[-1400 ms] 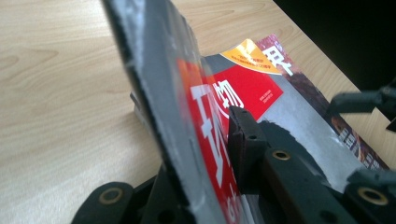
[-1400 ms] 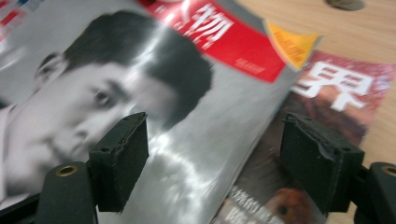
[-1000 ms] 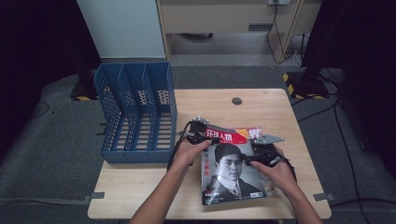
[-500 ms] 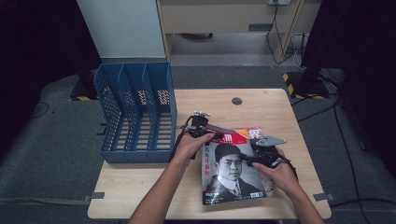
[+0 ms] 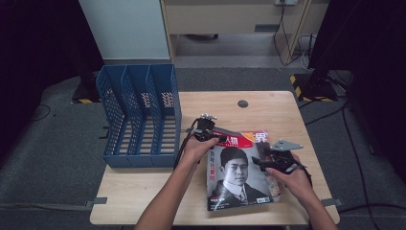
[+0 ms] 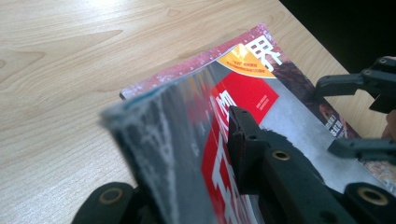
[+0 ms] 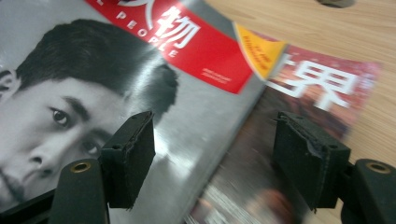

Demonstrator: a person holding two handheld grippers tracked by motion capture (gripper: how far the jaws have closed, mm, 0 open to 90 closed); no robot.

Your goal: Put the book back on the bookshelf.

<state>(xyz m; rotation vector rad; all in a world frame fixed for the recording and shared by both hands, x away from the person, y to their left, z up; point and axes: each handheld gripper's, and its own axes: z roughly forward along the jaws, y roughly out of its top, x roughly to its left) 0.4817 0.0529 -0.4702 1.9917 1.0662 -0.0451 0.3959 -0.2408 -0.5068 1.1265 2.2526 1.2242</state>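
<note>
A grey magazine (image 5: 237, 177) with a portrait and a red banner lies on a second, reddish magazine (image 5: 261, 138) on the wooden table (image 5: 143, 191). My left gripper (image 5: 213, 136) is shut on the grey magazine's top left corner. Its jaws have just been closing, and in the left gripper view the curled cover (image 6: 159, 130) sits lifted between them. My right gripper (image 5: 268, 160) hovers open over the right edge of the stack. Its jaws have just been closing a little, and in the right gripper view its pads (image 7: 133, 154) straddle the grey cover's edge above the lower magazine (image 7: 322, 79) without pressing.
A blue three-slot file rack (image 5: 139, 115) stands at the table's left, close to my left hand. A small dark round cap (image 5: 242, 103) sits in the tabletop behind the magazines. Bare wood lies at the front left and the far right.
The left gripper has shifted slightly toward the magazine's top left corner and closed on it, curling the cover up. The right gripper has stayed at the right edge.
</note>
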